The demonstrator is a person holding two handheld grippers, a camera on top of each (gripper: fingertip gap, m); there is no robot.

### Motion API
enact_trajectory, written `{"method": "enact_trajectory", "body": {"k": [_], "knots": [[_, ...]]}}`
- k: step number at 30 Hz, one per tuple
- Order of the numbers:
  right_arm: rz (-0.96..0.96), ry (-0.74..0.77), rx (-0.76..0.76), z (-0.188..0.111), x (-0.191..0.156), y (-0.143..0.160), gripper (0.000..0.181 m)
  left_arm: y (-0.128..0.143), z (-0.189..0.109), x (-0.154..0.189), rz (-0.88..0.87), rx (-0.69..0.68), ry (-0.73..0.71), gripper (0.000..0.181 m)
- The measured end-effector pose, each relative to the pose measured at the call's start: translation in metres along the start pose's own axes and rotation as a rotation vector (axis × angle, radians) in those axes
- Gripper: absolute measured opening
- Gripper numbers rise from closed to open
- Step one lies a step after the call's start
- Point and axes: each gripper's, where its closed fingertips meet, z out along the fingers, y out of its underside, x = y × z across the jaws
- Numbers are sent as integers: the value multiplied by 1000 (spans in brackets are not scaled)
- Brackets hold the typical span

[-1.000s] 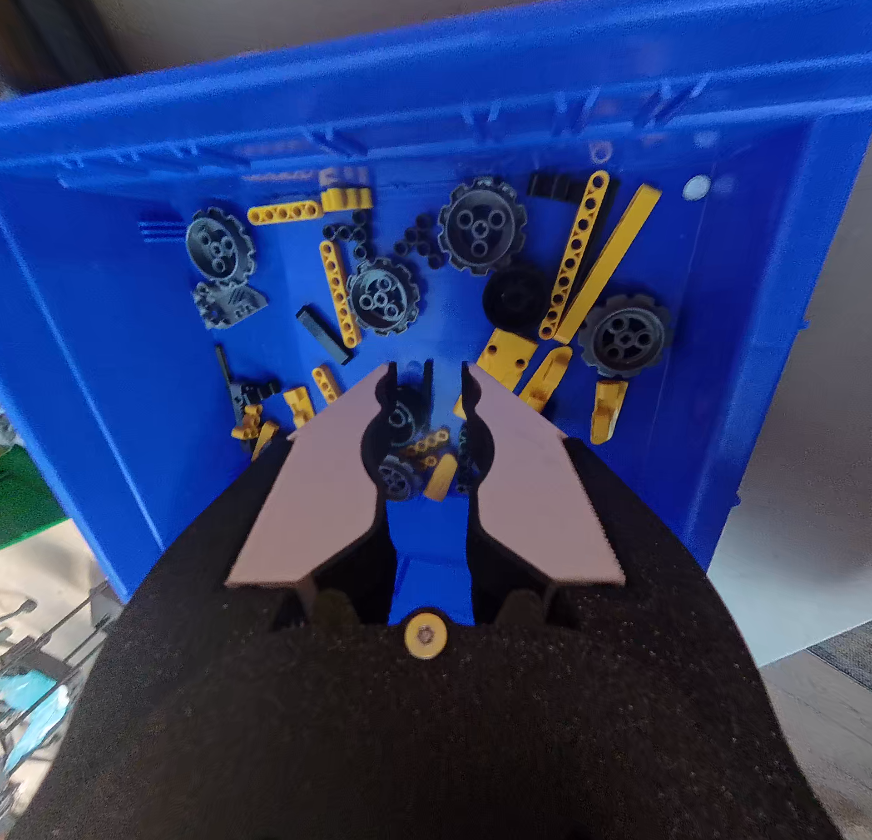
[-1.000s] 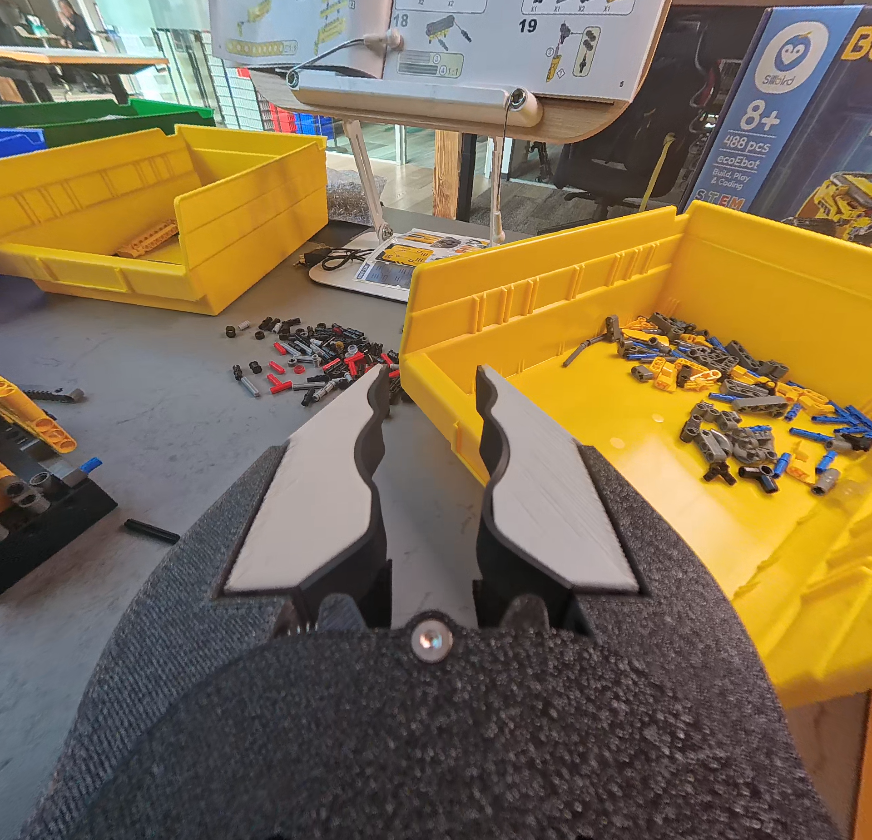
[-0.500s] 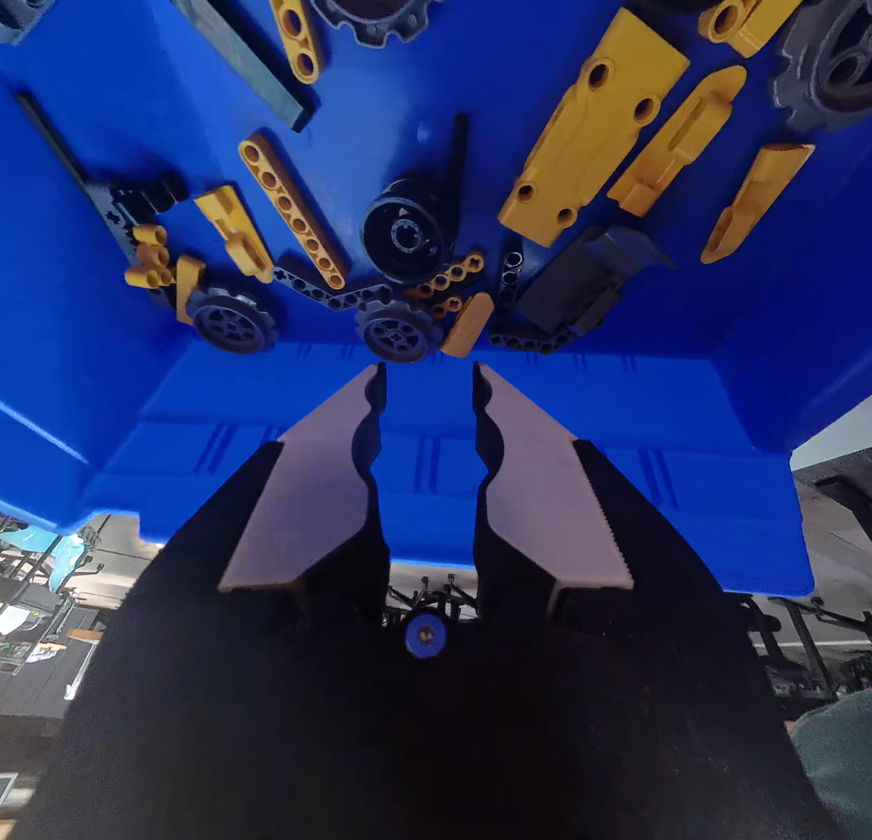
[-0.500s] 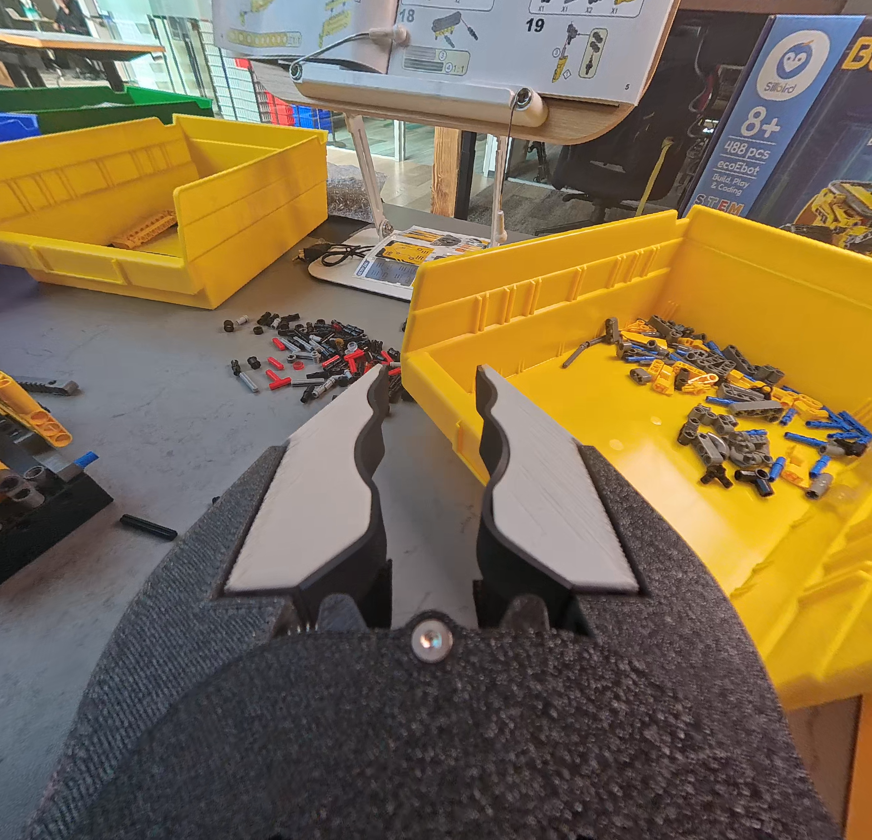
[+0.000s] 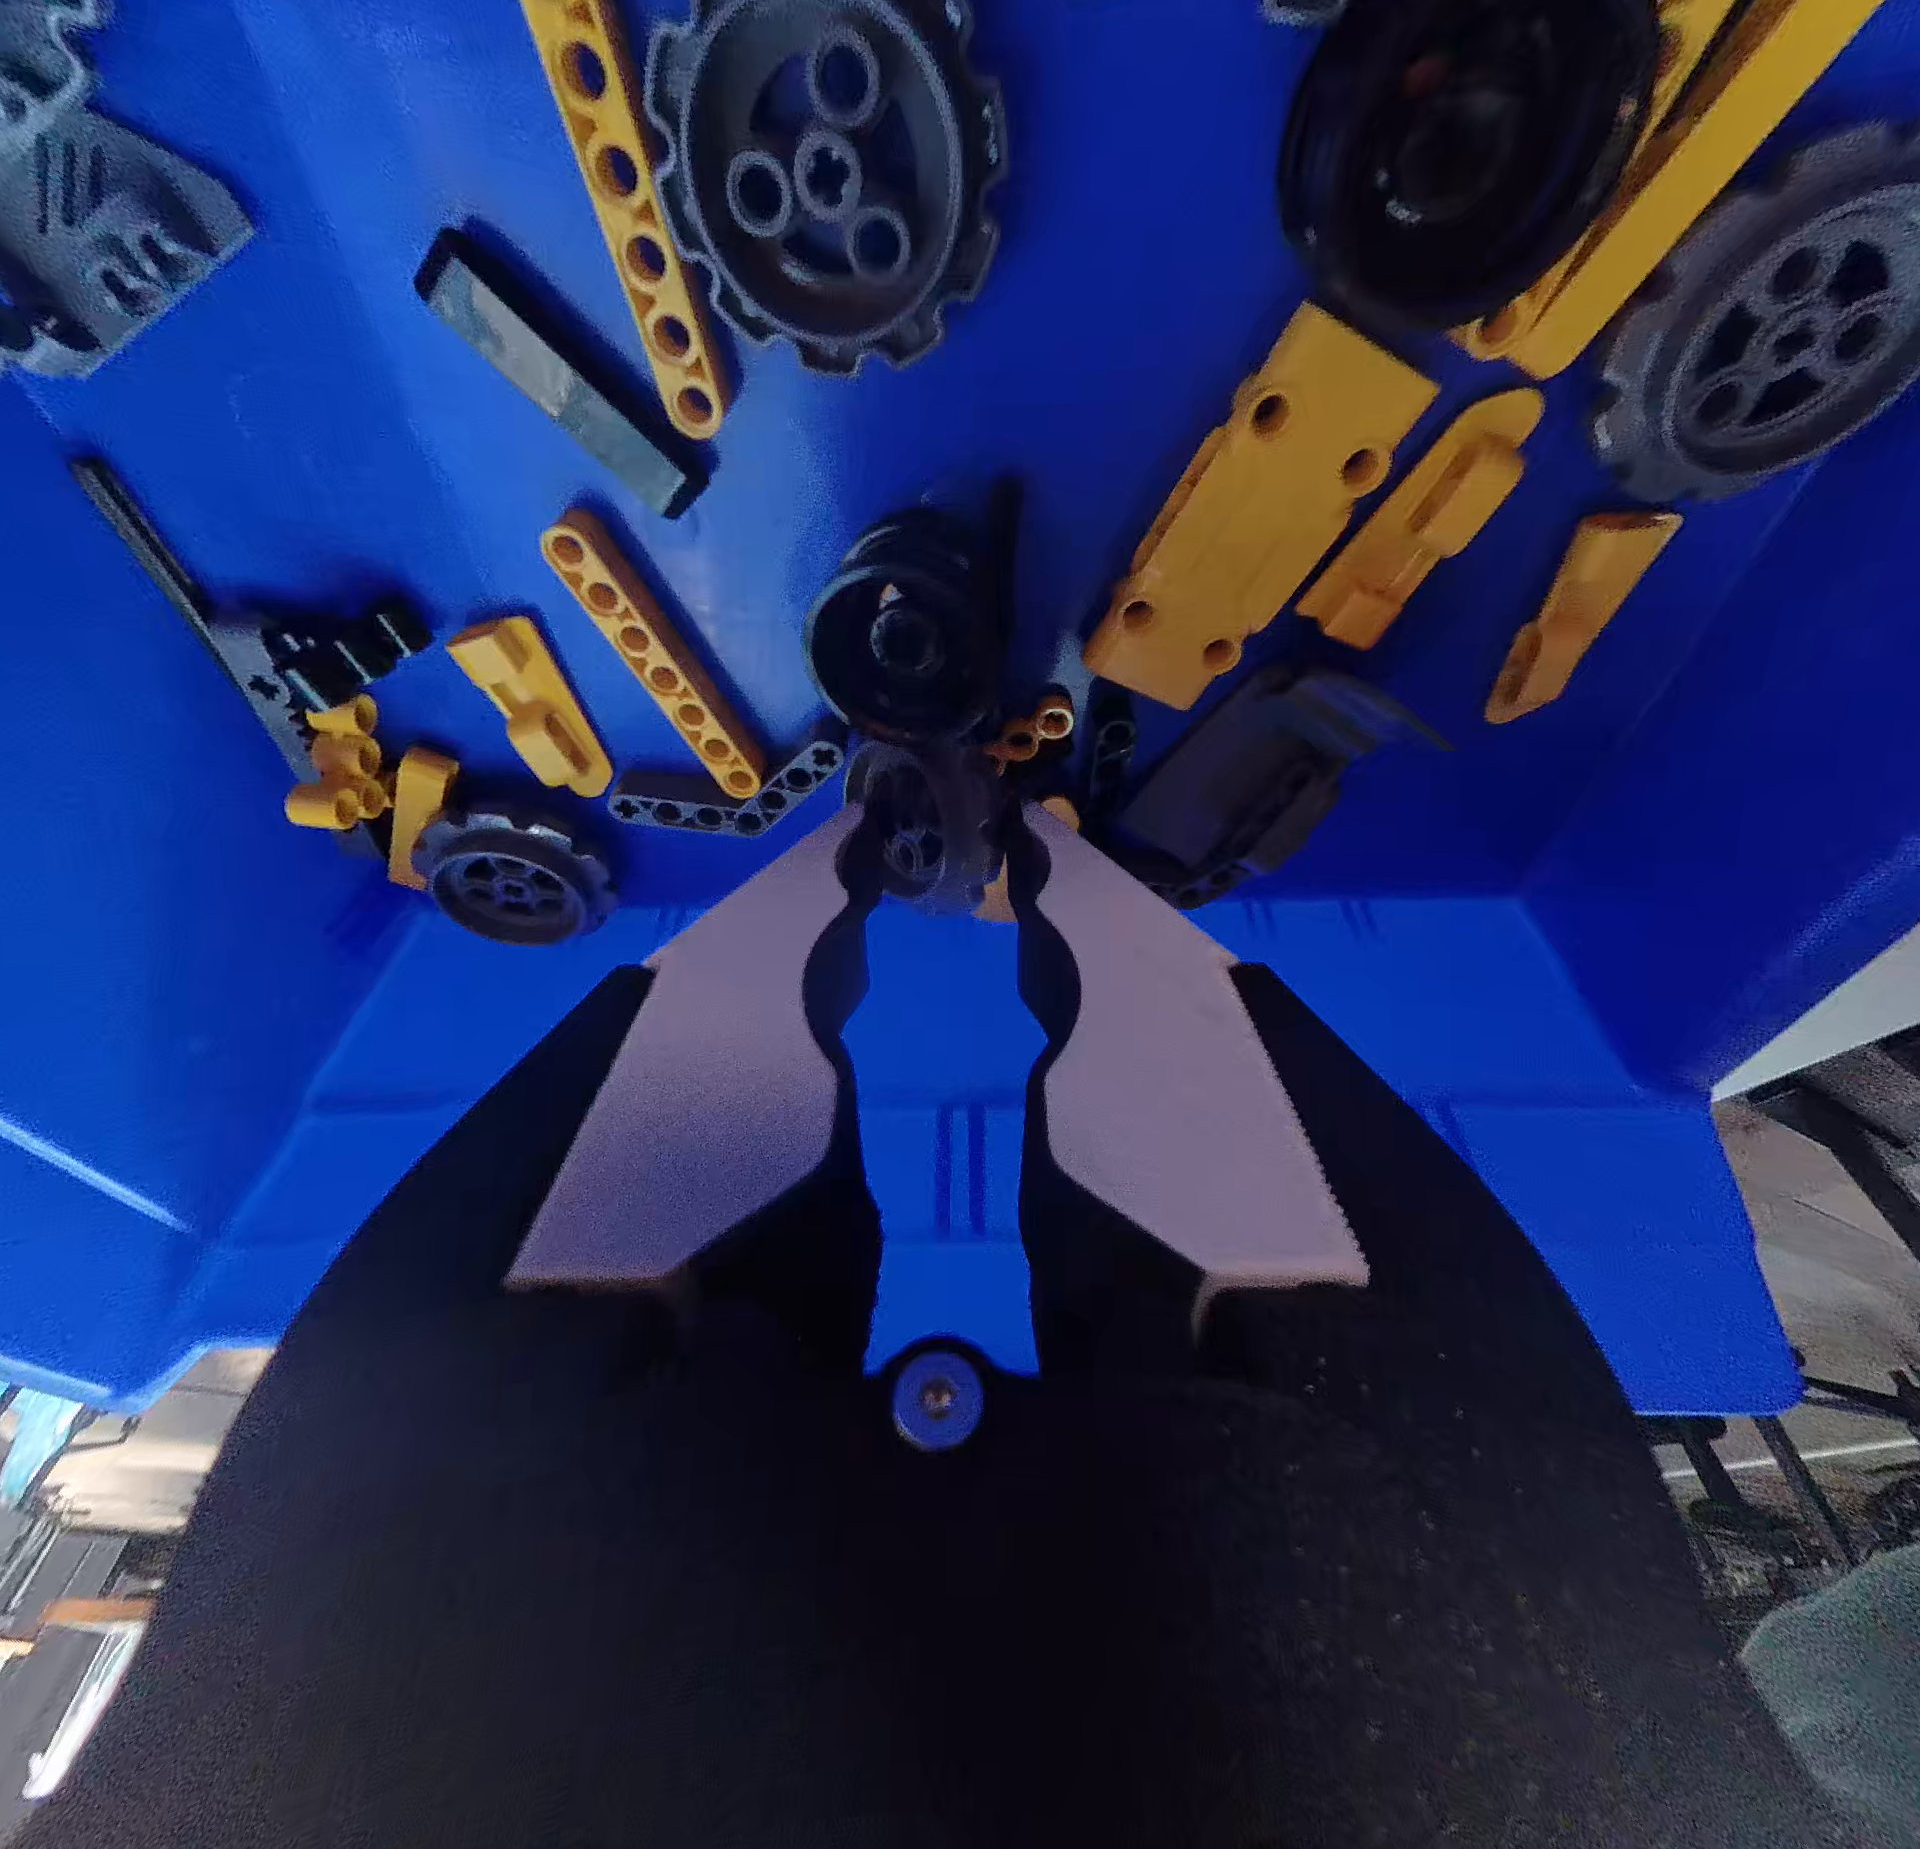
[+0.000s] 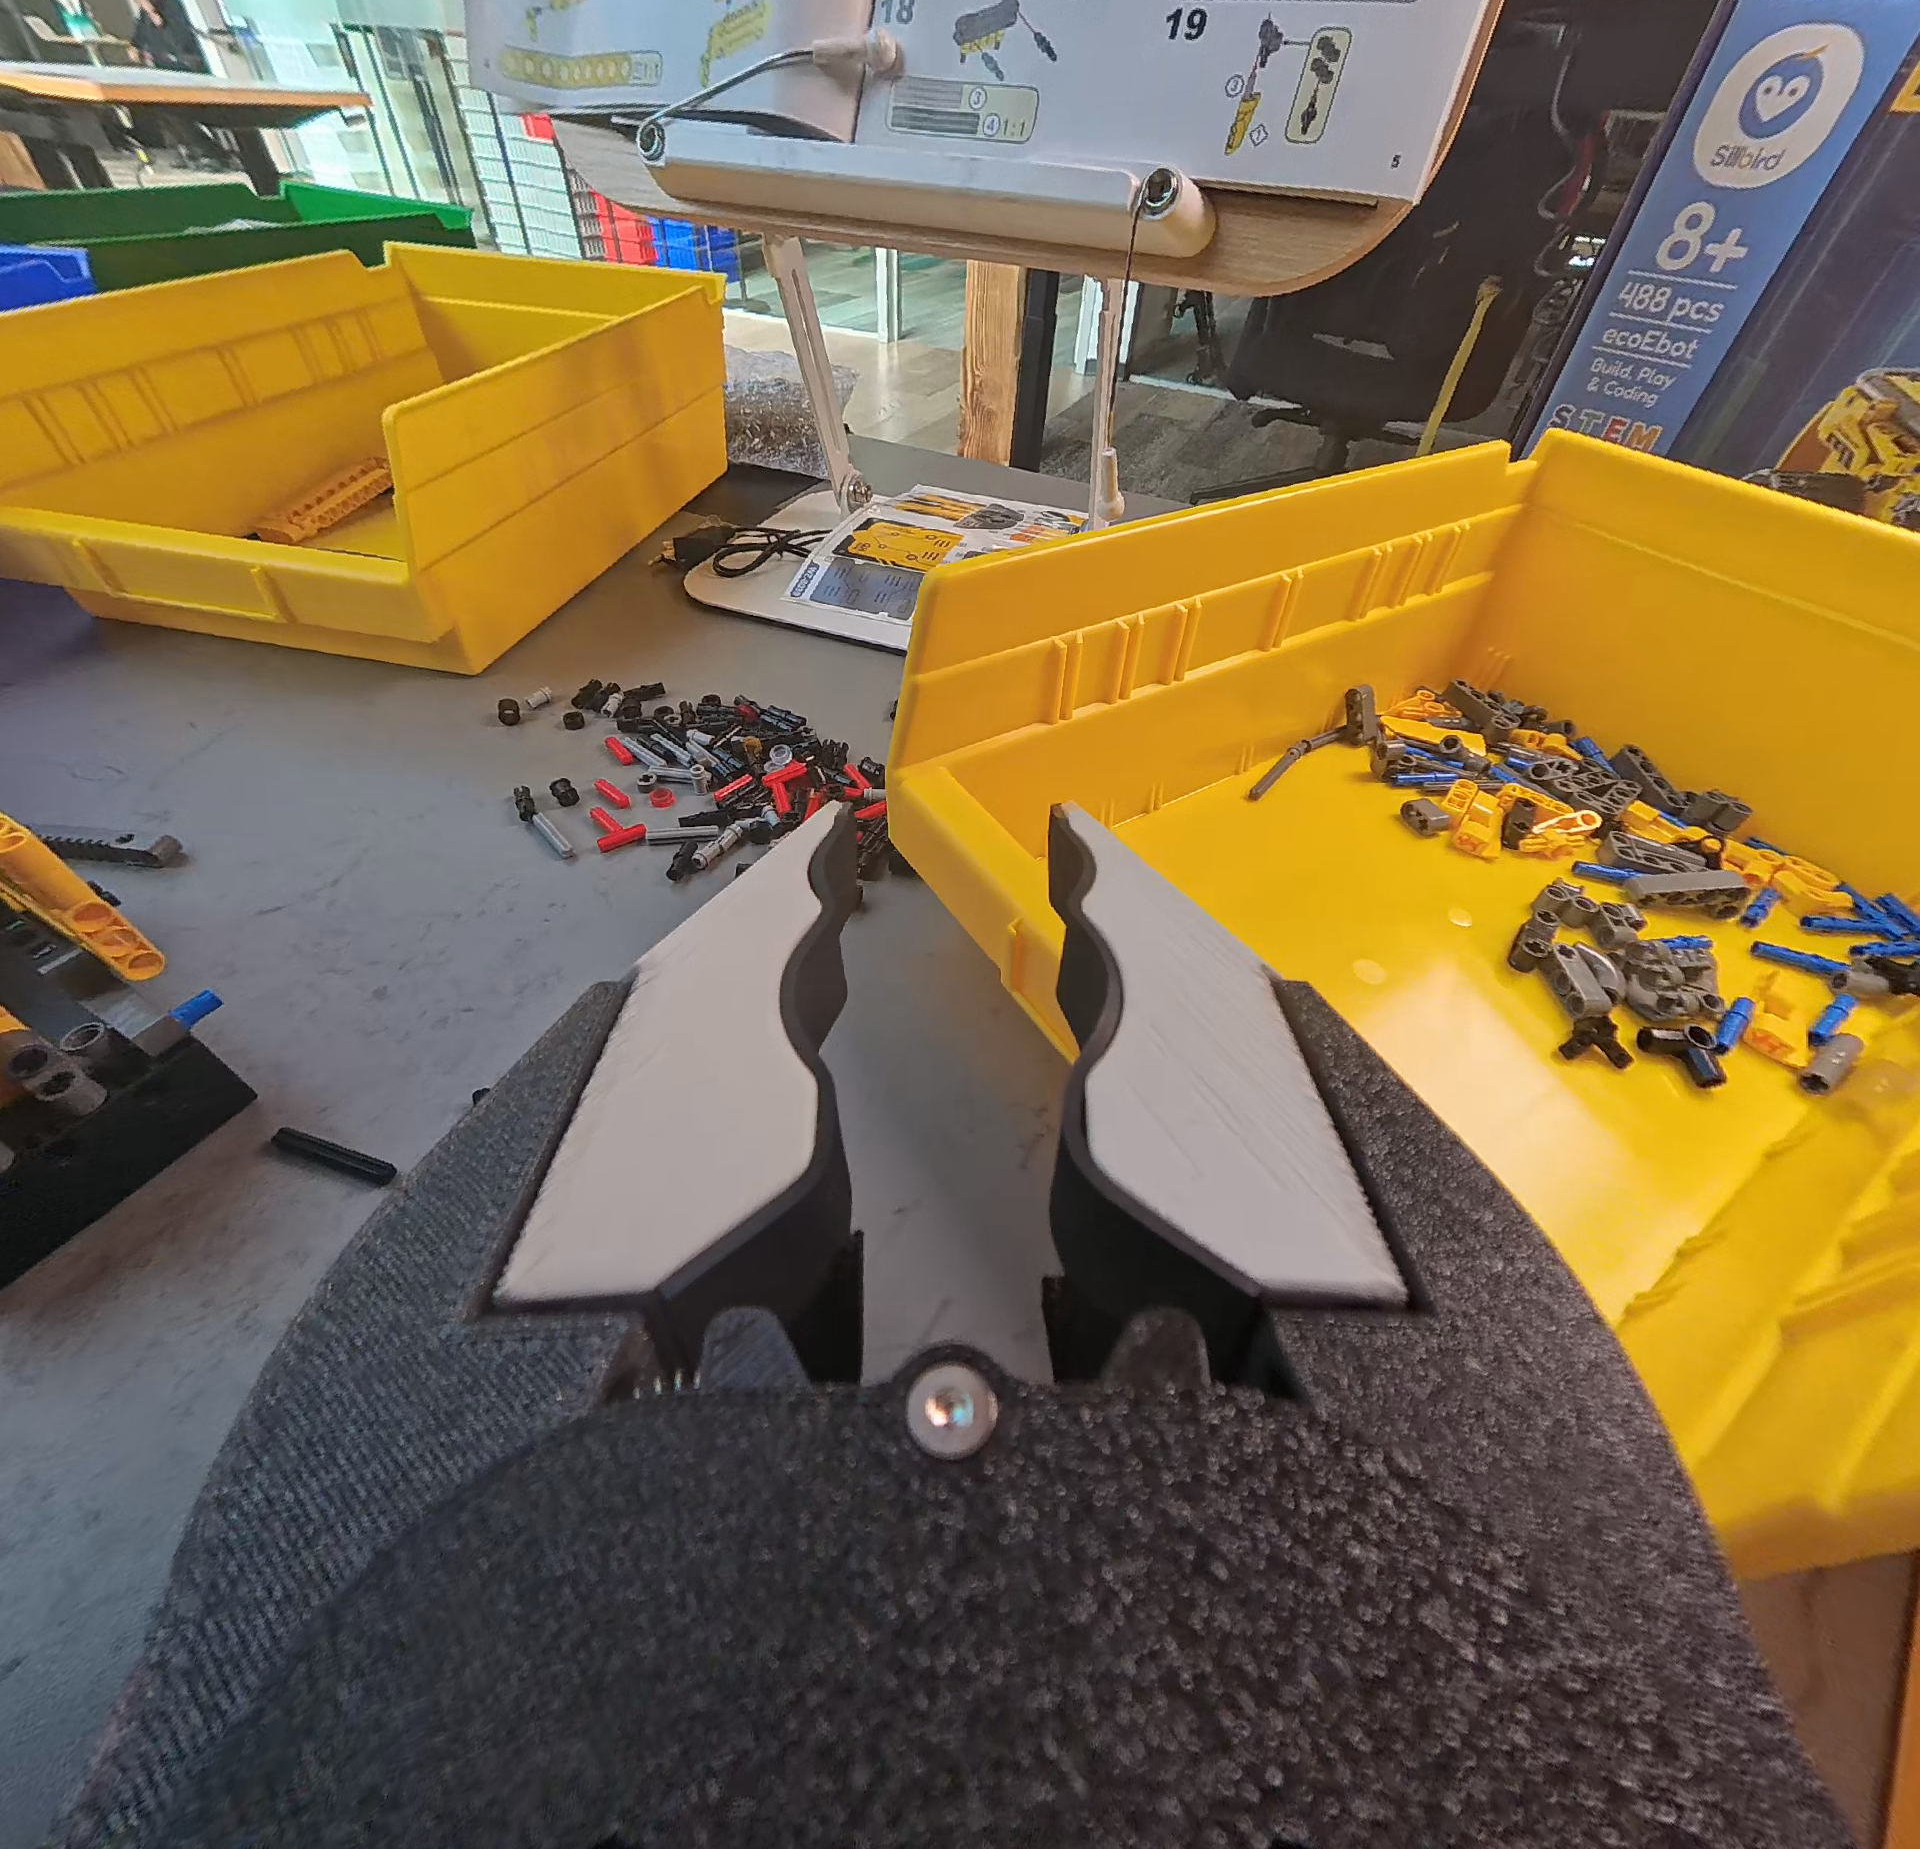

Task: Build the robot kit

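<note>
My left gripper (image 5: 935, 823) reaches into a blue bin (image 5: 1351, 1020). Its tips sit on either side of a small dark gear wheel (image 5: 914, 849) on the bin floor by the near wall and seem to touch it. A black wheel (image 5: 904, 636) lies just beyond, a yellow holed beam (image 5: 655, 656) to the left, and a dark block (image 5: 1236, 781) to the right. My right gripper (image 6: 951, 823) is open and empty above the grey table (image 6: 312, 968), at the near corner of a yellow bin (image 6: 1195, 636).
The blue bin also holds large dark gears (image 5: 831, 168), a yellow panel (image 5: 1257, 511) and another small gear (image 5: 514, 880). The right wrist view shows small parts (image 6: 1621, 864) in the yellow bin, a pile of pins (image 6: 717, 771), a second yellow bin (image 6: 468, 469), an instruction stand (image 6: 935, 178) and a partly built model (image 6: 62, 989). The dark block (image 5: 1236, 781) sits 4 cm or so from the ends of my left fingers.
My left gripper has dropped deep into the blue bin onto the small gear wheel, and its jaws have narrowed around it. My right gripper has barely moved.
</note>
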Motion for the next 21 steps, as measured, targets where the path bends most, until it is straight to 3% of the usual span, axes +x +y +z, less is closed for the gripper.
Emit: {"method": "enact_trajectory", "body": {"k": [13,21], "knots": [[-4,-7,-8,1,-2,1,36,-54,-54,10,17,415,43,14],[-10,-4,-13,2,-2,2,36,-54,-55,-1,3,424,-44,23]]}}
